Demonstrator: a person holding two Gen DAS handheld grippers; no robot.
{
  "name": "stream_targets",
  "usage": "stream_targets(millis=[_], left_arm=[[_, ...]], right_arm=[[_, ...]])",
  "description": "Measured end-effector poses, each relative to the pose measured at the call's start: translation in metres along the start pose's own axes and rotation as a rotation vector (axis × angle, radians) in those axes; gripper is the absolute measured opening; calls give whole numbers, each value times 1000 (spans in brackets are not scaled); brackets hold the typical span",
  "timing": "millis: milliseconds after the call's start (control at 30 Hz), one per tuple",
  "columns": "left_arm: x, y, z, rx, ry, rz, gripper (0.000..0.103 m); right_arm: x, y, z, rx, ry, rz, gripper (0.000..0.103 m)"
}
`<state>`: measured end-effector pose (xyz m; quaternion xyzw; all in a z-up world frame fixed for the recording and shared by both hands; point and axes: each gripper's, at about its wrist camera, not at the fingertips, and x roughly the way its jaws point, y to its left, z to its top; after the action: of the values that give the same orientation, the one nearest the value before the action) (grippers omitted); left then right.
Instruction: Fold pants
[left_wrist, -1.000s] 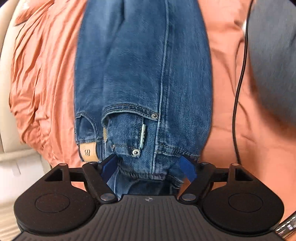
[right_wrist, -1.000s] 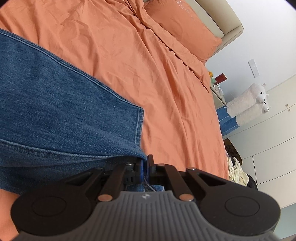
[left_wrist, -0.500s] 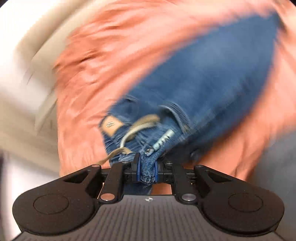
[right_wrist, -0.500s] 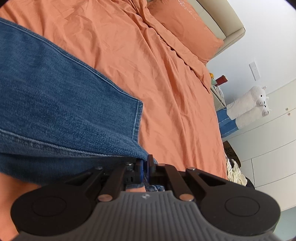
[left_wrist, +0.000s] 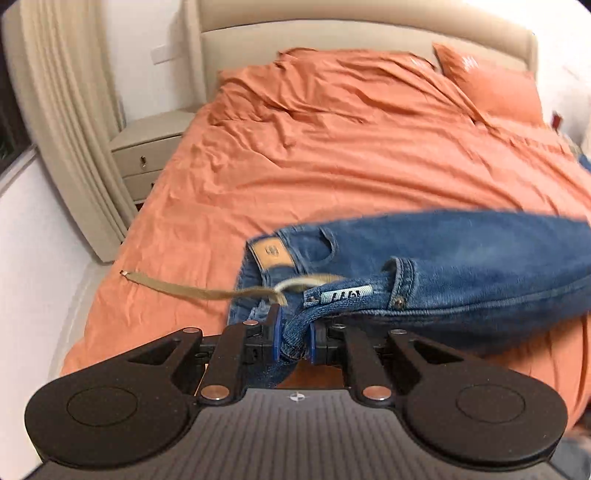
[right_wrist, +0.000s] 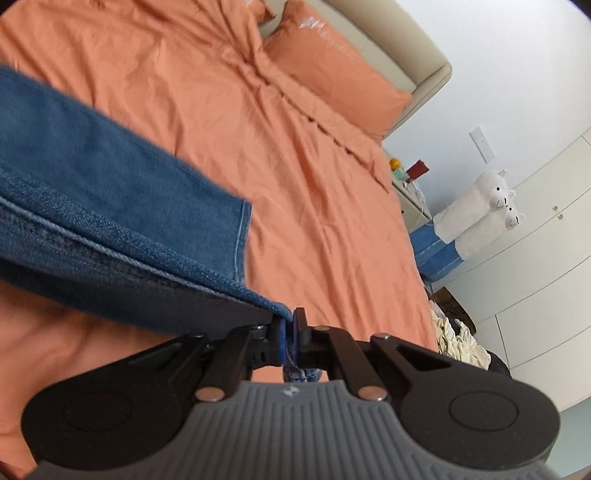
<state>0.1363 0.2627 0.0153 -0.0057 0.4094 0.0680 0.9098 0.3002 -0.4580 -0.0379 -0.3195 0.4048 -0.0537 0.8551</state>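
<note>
Blue jeans (left_wrist: 461, 266) hang stretched above the orange bed (left_wrist: 332, 155). My left gripper (left_wrist: 293, 334) is shut on the bunched waistband, beside the tan leather patch (left_wrist: 271, 253) and a pocket label. A tan drawstring (left_wrist: 184, 291) trails off to the left. My right gripper (right_wrist: 288, 334) is shut on the hem end of a leg; the jeans (right_wrist: 110, 206) run off to the left above the bed (right_wrist: 295, 166). The middle of the jeans is out of view.
A beige nightstand (left_wrist: 147, 155) and curtain (left_wrist: 66, 122) stand left of the bed. An orange pillow (right_wrist: 332, 66) lies at the headboard. White plush toys (right_wrist: 480, 206), a white wardrobe (right_wrist: 535, 240) and a clothes pile (right_wrist: 458, 339) are to the right.
My left gripper closed on the waistband and lifted and swung it, so the view now faces the headboard. My right gripper kept its hold on the hem and rose slightly.
</note>
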Motion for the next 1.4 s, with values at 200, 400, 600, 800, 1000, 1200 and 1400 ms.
stream_targets(millis=[200,400,600,800,1000,1200,1400], left_arm=[[70,-4,65,-43,47,88,16],[168,-11,121,-48,153,167,16],[260,-17,129,-45,253,234,16],[303,-22,121,-16,289,257,18],[305,-43,112,183,291,338,49],[264,-47,118,201,175,385,95],[203,-84,128,174,72,282,85]], right_arm=[[49,7,56,-35,23,29,0],[143,29,125,-52,100,62,0],[234,72,161,-94,193,84,0],[286,104,164,-127,253,108,0],[290,110,161,-115,254,100,1],[261,66,162,98,205,146,58],[206,38,148,261,157,175,58]])
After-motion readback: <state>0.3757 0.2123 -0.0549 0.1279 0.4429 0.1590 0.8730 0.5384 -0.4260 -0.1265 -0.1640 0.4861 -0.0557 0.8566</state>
